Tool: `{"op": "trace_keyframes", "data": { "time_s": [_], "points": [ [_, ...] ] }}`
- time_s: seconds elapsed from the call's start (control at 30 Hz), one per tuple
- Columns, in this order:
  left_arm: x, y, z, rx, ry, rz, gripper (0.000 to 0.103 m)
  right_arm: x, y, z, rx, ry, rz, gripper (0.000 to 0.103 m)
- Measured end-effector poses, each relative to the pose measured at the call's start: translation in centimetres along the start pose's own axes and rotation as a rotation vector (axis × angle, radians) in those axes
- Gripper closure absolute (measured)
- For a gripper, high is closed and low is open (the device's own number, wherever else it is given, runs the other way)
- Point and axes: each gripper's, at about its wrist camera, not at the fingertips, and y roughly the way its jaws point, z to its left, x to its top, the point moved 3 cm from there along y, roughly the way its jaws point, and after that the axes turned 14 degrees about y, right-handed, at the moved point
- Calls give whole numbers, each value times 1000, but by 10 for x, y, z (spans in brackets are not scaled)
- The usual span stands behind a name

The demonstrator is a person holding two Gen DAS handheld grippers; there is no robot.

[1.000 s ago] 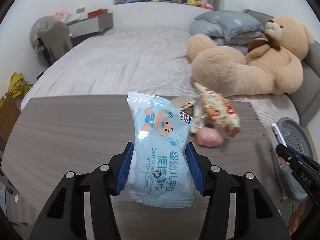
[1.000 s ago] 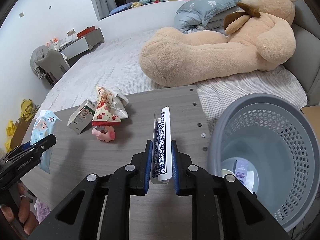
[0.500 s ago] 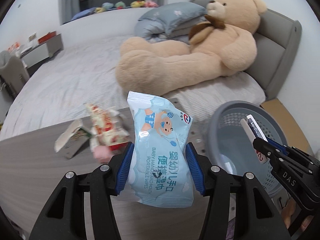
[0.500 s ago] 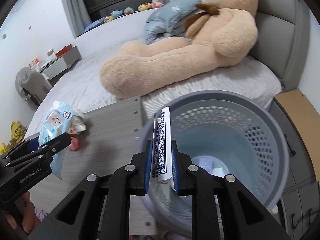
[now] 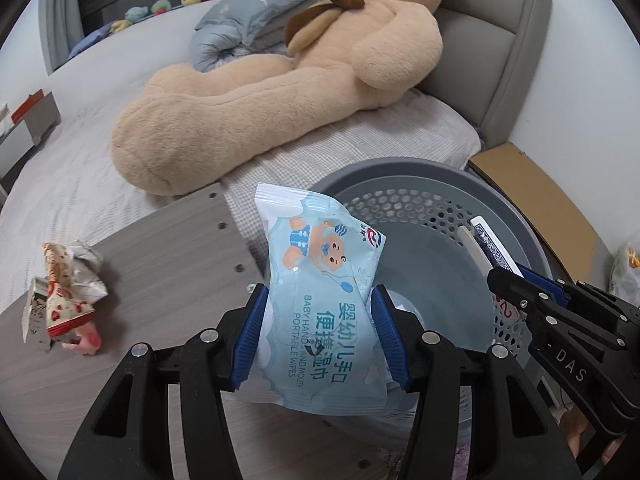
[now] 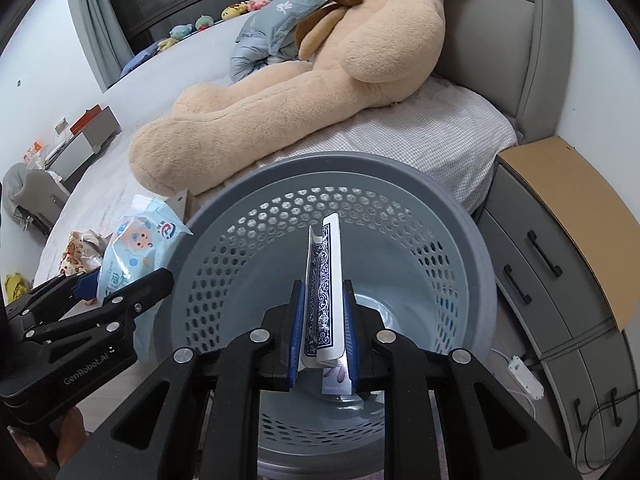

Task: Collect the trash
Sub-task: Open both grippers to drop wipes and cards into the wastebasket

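1. A baby wipes packet is clamped by the left gripper at frame centre, over the grey basket rim.
2. A card box is clamped by the right gripper, centred above the basket's opening.
3. Crumpled wrappers are left on the table, at the frame's left.

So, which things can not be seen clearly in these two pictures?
- Basket floor, right wrist view: the right gripper and its card pack cover most of it; the small packet below cannot be identified.
- Wipes pack, left wrist view: its lower edge sits behind the left gripper.
- Crumpled wrappers on the table: print too small to read.
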Motion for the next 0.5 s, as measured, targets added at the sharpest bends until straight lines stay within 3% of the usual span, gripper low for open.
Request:
{"op": "trace_keyframes", "data": {
  "time_s": [0.13, 0.27, 0.33, 0.5],
  "points": [
    [6, 2, -9, -15, 13, -2, 50, 3, 0, -11, -3, 15, -1, 84],
    [8, 0, -12, -2, 17, -7, 39, 5, -3, -19, 1, 27, -10, 81],
    [8, 0, -12, 0, 14, -6, 38, 5, -4, -21, 0, 29, -14, 75],
    [8, 1, -13, 8, 6, 5, 35, 4, -8, -23, 6, 35, -20, 74]
  ]
}}
